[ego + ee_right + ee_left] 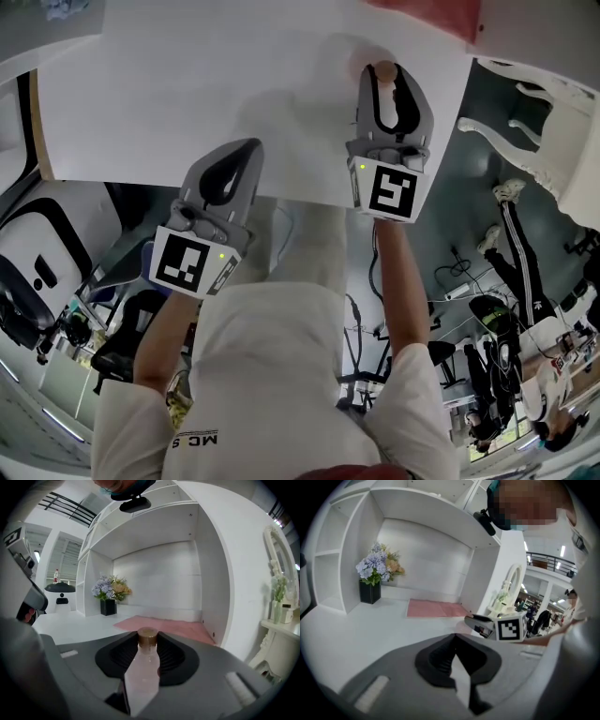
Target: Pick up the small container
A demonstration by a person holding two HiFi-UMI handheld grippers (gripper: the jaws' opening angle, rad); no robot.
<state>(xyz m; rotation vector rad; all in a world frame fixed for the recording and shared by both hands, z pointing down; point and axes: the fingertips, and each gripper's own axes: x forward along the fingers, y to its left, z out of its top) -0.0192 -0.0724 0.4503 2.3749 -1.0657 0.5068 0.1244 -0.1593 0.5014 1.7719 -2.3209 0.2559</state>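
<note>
The small container point(142, 674) is a clear pinkish bottle with a brown cap. It stands upright between the pads of my right gripper point(147, 640), which press on both its sides. In the head view the cap of the container point(384, 68) shows between the tips of the right gripper point(386, 82), far out over the white table point(187, 94). My left gripper point(246, 152) hovers nearer the table's front edge, to the left, jaws together and holding nothing. In its own view the left gripper point(455, 638) has its pads meeting at the tip.
A pink mat point(164, 624) lies at the back of the white alcove. A black vase of flowers point(370, 591) stands at the back left. The alcove's side wall point(220, 573) rises on the right. A white chair point(548, 141) stands beside the table.
</note>
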